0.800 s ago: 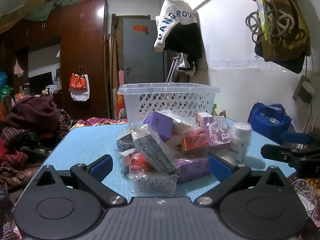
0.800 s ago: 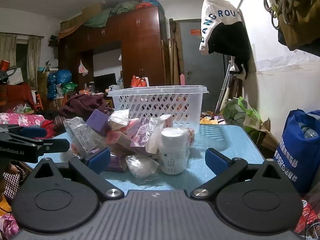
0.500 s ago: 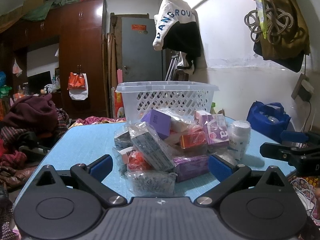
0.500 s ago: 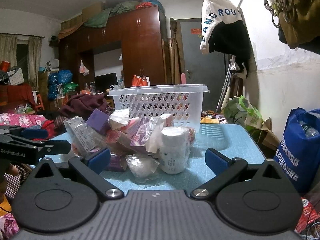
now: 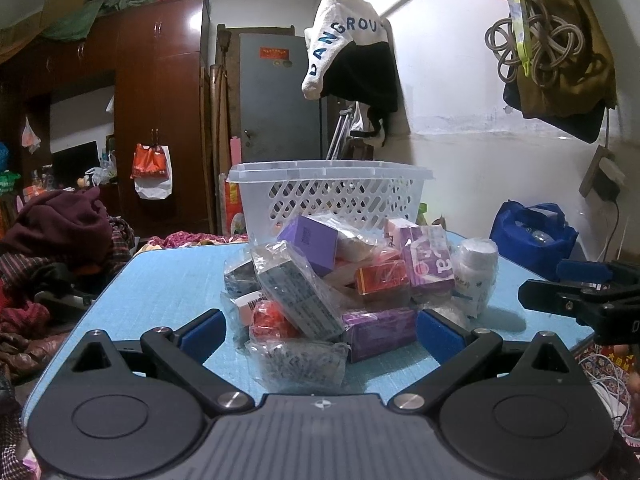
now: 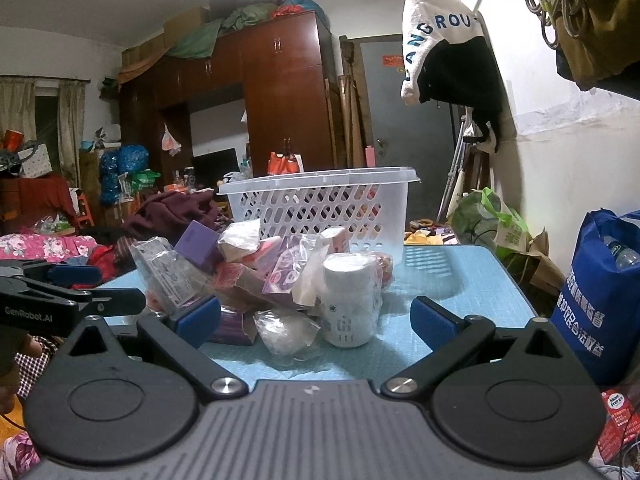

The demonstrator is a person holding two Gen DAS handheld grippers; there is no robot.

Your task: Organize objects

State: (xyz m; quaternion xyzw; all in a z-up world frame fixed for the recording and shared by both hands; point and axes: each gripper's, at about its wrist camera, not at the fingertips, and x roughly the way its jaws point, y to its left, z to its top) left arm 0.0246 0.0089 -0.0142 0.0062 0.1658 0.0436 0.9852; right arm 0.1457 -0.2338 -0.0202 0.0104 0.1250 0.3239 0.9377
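A pile of bagged boxes and packets (image 5: 320, 288) lies on the blue table (image 5: 160, 280), with a white bottle (image 5: 476, 272) at its right side. A white lattice basket (image 5: 332, 196) stands behind the pile. My left gripper (image 5: 320, 332) is open and empty, low at the table's near edge, its fingers on either side of the pile's front. My right gripper (image 6: 316, 320) is open and empty, facing the white bottle (image 6: 352, 300) and the pile (image 6: 240, 268), with the basket (image 6: 320, 204) behind. Each gripper shows at the edge of the other's view.
A blue bag (image 6: 600, 300) stands right of the table by the white wall. Clothes (image 5: 60, 232) are heaped to the left. A brown wardrobe (image 5: 160, 120) and a grey door (image 5: 280, 100) are at the back. A jacket (image 5: 352, 52) hangs above the basket.
Both grippers have crept slightly closer to the pile. Nothing on the table has moved and both stay open.
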